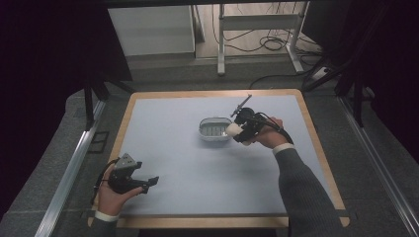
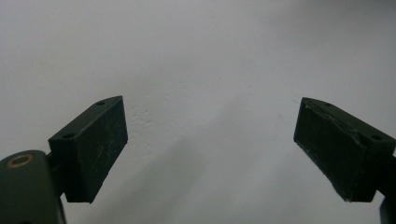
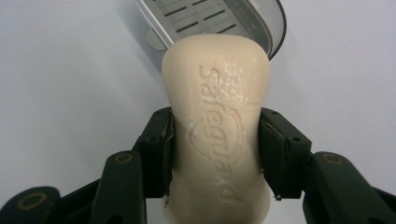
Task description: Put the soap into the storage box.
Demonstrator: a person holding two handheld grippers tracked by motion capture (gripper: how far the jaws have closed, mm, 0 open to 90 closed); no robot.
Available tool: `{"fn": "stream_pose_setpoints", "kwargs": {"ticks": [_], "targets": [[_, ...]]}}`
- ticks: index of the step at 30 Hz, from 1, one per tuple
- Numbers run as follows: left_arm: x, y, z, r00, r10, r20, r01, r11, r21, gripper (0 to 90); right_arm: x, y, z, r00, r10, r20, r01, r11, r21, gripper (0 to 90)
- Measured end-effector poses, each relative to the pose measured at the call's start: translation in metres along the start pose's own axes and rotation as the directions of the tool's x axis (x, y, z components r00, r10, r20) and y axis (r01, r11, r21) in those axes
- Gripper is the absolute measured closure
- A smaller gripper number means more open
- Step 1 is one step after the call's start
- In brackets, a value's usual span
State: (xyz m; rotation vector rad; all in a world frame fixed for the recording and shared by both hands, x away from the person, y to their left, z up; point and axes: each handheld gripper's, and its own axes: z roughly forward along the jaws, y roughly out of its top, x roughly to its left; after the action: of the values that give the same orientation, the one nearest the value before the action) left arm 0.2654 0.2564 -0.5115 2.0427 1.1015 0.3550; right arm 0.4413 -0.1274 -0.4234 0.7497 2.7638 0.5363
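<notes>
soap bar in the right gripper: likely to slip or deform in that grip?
The soap bar looks rigid: the right gripper pinches its narrow waist and the edges show no visible squashing. Its smooth, rounded faces and small droplets or bubbles near the embossed logo suggest it could slide. The waist shape probably helps the pads keep it. It hangs close to the soap dish.

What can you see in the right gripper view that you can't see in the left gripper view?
The right gripper view shows a cream soap bar stamped "Safeguard", squeezed between the right gripper's jaws, with a grey slotted soap dish just beyond it. The left gripper view shows the left gripper with its jaws spread wide and nothing between them. Both show black jaws over the same pale table mat.
</notes>
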Motion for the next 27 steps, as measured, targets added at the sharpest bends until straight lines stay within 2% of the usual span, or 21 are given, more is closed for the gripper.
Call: {"fn": "stream_pose_setpoints", "kwargs": {"ticks": [9, 13, 19, 24, 27], "targets": [[0.001, 0.0, -0.001, 1.0, 0.001, -0.001, -0.001, 1.0, -0.001, 10.2, 0.0, 0.015, 0.009, 1.0, -0.008, -0.005, 0.008, 1.0, -0.016, 49.5], [0.001, 0.0, 0.0, 1.0, 0.002, -0.002, -0.002, 1.0, 0.0, 10.2, -0.001, 0.02, 0.012, 0.9999, -0.015, 0.001, 0.015, 1.0, -0.002, 49.5], [0.001, 0.0, 0.0, 1.0, 0.004, -0.001, -0.004, 1.0, 0.003, 10.2, -0.003, 0.027, 0.012, 0.9996, -0.027, 0.006, 0.027, 1.0, -0.005, 49.5], [0.0, 0.0, 0.0, 1.0, 0.005, 0.001, -0.005, 1.0, 0.003, 10.1, -0.005, 0.03, 0.014, 0.9998, -0.017, 0.007, 0.017, 1.0, -0.011, 49.5], [0.0, 0.0, 0.0, 1.0, 0.005, 0.001, -0.005, 1.0, 0.005, 10.1, -0.006, 0.034, 0.018, 0.9995, -0.03, 0.006, 0.03, 1.0, -0.007, 49.4]]}}
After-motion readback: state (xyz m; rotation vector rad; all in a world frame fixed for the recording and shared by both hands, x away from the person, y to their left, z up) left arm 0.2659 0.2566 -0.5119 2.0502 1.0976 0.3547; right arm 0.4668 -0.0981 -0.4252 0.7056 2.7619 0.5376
